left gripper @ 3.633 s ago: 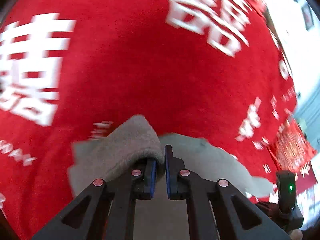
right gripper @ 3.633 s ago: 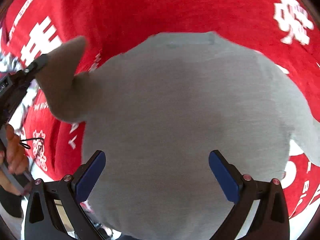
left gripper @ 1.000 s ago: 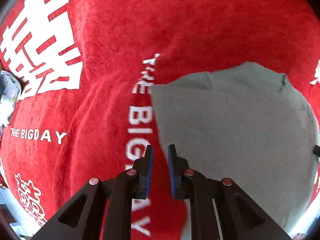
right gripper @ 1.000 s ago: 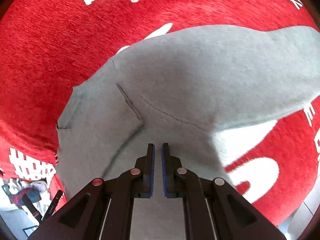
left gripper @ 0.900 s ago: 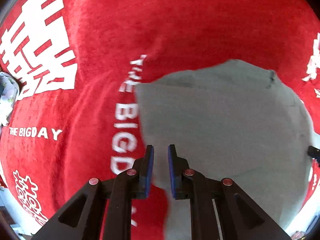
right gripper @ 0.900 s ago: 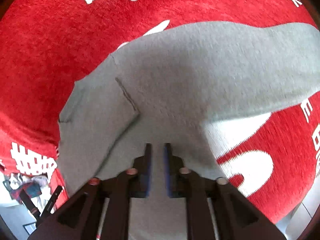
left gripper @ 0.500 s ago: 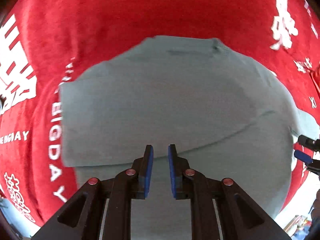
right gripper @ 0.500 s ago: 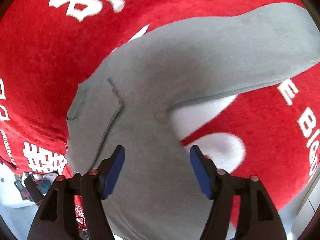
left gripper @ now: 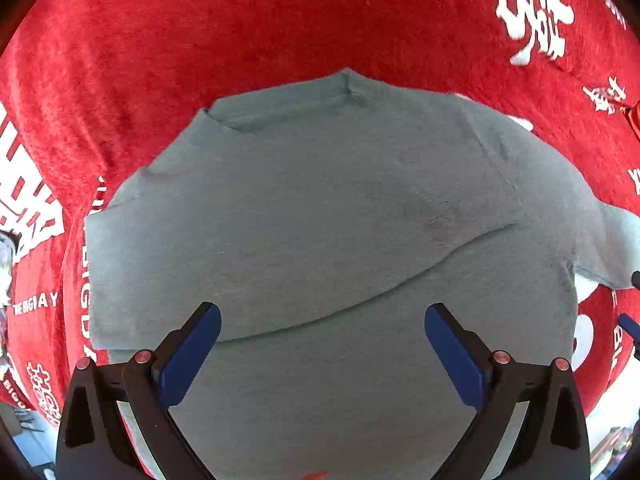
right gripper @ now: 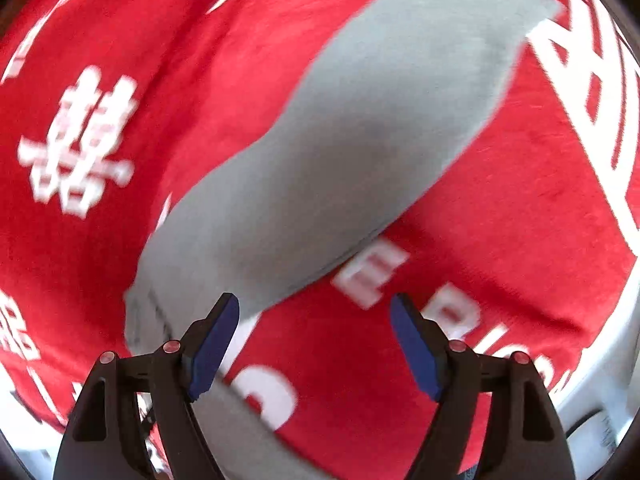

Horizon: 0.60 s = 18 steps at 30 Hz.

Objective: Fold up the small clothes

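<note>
A small grey long-sleeved top (left gripper: 320, 220) lies flat on a red cloth (left gripper: 240, 20), neck at the far side, with one sleeve folded across its chest. Over its lower half hangs my left gripper (left gripper: 322, 322), jaws still opening wide, nothing pinched between the blue pads (left gripper: 192, 354). In the right wrist view the other grey sleeve (right gripper: 360, 128) stretches out diagonally toward the upper right. My right gripper (right gripper: 314, 320) hovers near that sleeve's base, jaws still opening, only red cloth between its pads (right gripper: 416, 348). The picture there is blurred.
The red cloth (right gripper: 520, 220) carries white characters and letters (left gripper: 532, 12) and covers the whole work surface. Its near edge drops off at the lower right (right gripper: 600, 380). The right gripper's tips (left gripper: 630, 322) poke in at the left view's right edge.
Both grippers went from shut to wide open. The left one moved right from the top's side edge to over its middle. The right one slid along to the outstretched sleeve.
</note>
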Each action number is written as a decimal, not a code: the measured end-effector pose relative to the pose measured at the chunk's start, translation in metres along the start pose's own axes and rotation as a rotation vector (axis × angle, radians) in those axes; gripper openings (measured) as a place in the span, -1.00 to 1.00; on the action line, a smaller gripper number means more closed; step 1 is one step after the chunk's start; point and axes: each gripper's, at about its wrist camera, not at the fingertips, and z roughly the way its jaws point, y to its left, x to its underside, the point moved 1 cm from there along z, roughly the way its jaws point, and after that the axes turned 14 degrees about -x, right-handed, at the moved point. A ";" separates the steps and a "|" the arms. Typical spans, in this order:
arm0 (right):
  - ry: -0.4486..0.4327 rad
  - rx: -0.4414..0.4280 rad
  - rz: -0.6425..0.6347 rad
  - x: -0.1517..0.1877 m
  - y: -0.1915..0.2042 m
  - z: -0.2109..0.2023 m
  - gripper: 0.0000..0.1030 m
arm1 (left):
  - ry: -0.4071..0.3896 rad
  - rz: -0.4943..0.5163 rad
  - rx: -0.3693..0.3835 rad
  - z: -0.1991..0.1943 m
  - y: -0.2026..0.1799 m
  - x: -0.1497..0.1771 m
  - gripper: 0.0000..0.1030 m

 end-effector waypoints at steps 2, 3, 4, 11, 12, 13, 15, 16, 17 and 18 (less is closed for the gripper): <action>-0.027 -0.022 0.056 -0.013 -0.016 -0.004 0.57 | 0.002 0.011 -0.018 0.002 -0.008 -0.004 0.98; -0.038 -0.037 0.085 -0.021 -0.025 -0.006 0.57 | 0.001 0.016 -0.021 0.004 -0.010 -0.005 0.98; -0.047 -0.053 0.117 -0.029 -0.033 -0.007 0.57 | 0.002 0.018 -0.025 0.004 -0.013 -0.006 0.98; -0.103 -0.216 0.242 -0.063 -0.046 -0.012 0.57 | 0.040 0.020 -0.032 0.007 -0.029 -0.012 0.98; -0.108 -0.227 0.238 -0.066 -0.043 -0.012 0.57 | 0.045 0.019 -0.024 0.010 -0.031 -0.014 0.98; -0.113 -0.235 0.225 -0.070 -0.039 -0.013 0.57 | 0.049 0.019 -0.018 0.011 -0.031 -0.015 0.98; -0.123 -0.249 0.206 -0.075 -0.030 -0.013 0.57 | 0.049 0.025 0.003 0.013 -0.033 -0.015 0.98; -0.127 -0.257 0.203 -0.077 -0.027 -0.013 0.57 | 0.042 0.027 0.008 0.012 -0.033 -0.015 0.98; -0.130 -0.268 0.205 -0.080 -0.024 -0.011 0.57 | 0.033 0.029 0.012 0.010 -0.033 -0.015 0.98; -0.132 -0.275 0.208 -0.081 -0.023 -0.012 0.57 | 0.026 0.030 0.019 0.009 -0.034 -0.015 0.98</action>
